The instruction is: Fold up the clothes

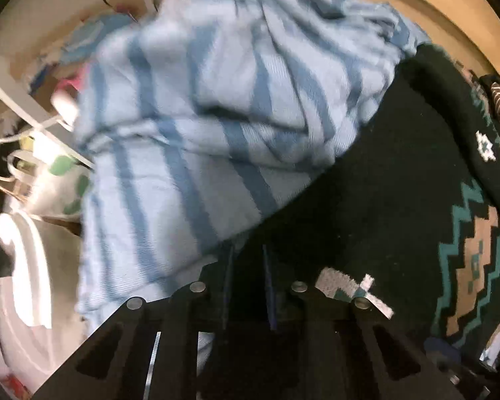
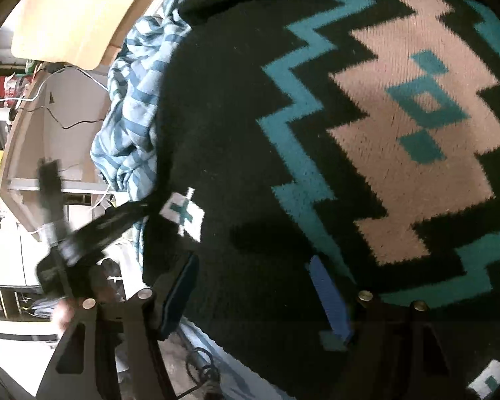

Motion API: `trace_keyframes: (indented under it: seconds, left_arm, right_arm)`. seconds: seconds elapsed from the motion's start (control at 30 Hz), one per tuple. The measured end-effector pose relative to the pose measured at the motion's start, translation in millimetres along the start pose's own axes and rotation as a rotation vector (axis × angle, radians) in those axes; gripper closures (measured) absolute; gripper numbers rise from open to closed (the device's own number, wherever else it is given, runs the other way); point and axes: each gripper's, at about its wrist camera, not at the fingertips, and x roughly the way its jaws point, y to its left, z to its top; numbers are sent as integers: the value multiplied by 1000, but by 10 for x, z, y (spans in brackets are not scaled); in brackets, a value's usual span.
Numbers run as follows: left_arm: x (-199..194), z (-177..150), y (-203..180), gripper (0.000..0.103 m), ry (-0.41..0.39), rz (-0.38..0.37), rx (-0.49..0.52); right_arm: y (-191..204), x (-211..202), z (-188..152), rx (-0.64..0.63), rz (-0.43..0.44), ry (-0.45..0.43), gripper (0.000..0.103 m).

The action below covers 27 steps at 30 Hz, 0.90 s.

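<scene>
Jaws on the left gripper (image 1: 246, 286) sit close together with black knit between the pads, so it reads as clamped on the hem of the black sweater (image 1: 366, 180). Right gripper (image 2: 255, 295) jaws are well apart, pads bearing on or just above the sweater face near the teal zigzag; can't tell whether they touch, and nothing is gripped.

Sweater lies spread over the wooden table (image 2: 66, 10), its left edge hanging off the table side. In the right wrist view the left gripper pinches that edge right beside the white cross patch (image 2: 182, 215). Blue striped shirt (image 1: 196, 106) is crumpled just beyond the sweater on the far-left side, touching it, partly draped over the table edge.

Handling, my read: thick knit, soft, heavy-ish for cloth, stretches and sags, won't slip much on the pads. Take it at hem or side seam, two layers at once, both corners level; a one-point grip will let it droop and skew the fold. Striped shirt is thin, light, slides easily; keep it clear.
</scene>
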Motion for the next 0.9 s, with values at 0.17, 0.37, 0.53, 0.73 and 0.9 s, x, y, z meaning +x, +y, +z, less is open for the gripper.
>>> trace_keyframes:
  seconds: [0.17,0.37,0.53,0.73,0.9]
  left_arm:
    - [-418,-86,-183,86,-47,-224,113]
    - [209,-285,117,86,169,6,13]
    - [49,-142,184,97,176,55,-51]
    - [-327,372,-278,97,92,-316,16]
    - [-177,1005,-912,97,-20,-324,48]
  right_arm:
    - [8,46,0,-24,-12,5,25]
    - [-70,15,-34,-15,15,0,25]
    - [-71,31,-37,-20,8,1,25]
    - [-64,-17,-24,0,29,1,23]
    - [-309,-423,33,148,124,-145,42]
